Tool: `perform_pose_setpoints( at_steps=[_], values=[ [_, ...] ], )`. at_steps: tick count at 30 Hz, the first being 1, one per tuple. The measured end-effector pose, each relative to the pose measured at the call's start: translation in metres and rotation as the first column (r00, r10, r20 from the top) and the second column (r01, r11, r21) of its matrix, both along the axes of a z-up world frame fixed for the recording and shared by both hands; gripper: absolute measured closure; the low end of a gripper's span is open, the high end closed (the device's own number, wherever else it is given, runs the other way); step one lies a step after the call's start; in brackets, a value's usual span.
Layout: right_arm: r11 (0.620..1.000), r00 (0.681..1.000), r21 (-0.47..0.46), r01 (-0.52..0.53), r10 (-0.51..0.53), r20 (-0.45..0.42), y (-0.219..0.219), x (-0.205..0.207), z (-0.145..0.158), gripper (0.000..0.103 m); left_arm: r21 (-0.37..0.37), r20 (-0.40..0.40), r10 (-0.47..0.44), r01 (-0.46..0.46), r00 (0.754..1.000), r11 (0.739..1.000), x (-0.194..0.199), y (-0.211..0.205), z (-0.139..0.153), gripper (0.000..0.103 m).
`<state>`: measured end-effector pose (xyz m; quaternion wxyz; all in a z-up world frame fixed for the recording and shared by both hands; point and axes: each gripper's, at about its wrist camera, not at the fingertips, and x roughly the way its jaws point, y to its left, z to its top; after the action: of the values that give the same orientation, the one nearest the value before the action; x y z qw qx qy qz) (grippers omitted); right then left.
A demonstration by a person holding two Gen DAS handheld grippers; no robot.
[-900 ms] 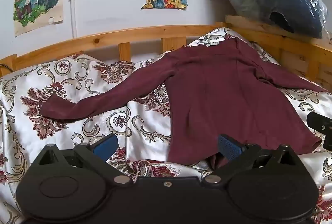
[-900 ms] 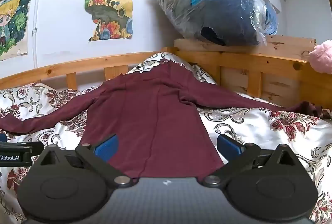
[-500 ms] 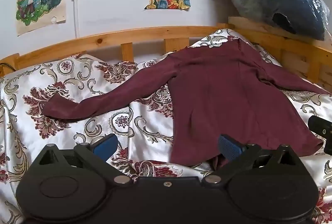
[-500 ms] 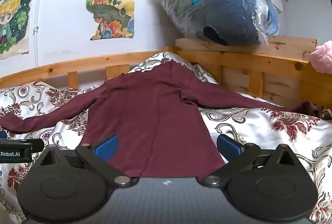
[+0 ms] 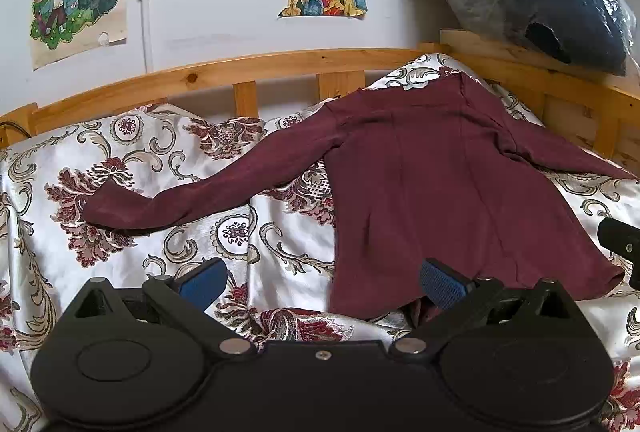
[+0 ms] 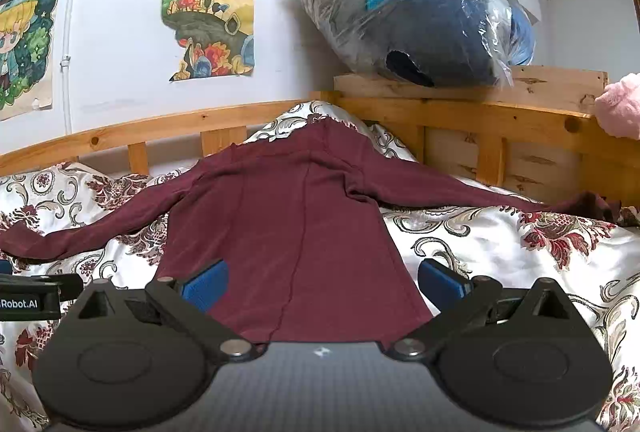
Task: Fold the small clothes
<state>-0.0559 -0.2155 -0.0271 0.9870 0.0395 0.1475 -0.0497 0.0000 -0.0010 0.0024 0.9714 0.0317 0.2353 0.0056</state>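
Note:
A maroon long-sleeved top [image 5: 432,192] lies flat on the floral bedspread [image 5: 160,168], sleeves spread to both sides, hem toward me. It also shows in the right wrist view [image 6: 304,232]. My left gripper [image 5: 322,282] is open and empty, above the hem's left corner. My right gripper [image 6: 322,282] is open and empty, its blue pads either side of the hem. The right sleeve's cuff [image 6: 592,204] reaches the wooden rail.
A wooden bed rail [image 5: 240,72] runs along the back and right side. A plastic-wrapped dark bundle [image 6: 424,32] sits on the wooden headboard shelf. A pink fluffy item [image 6: 620,108] is at the far right. Posters hang on the wall.
Both grippers have shifted slightly; the top sits a little further right and lower in the left wrist view. Both stay open.

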Motion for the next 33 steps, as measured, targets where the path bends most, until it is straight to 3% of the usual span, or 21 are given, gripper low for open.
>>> perform_pose_setpoints(
  at_steps=[33],
  values=[
    [1.0,1.0,0.015,0.003,-0.004,0.009,-0.0028,-0.0013,0.001,0.0,0.009,0.009,-0.005,0.005,1.0,1.0,-0.0028,-0.0007,0.0026,0.001]
  ],
)
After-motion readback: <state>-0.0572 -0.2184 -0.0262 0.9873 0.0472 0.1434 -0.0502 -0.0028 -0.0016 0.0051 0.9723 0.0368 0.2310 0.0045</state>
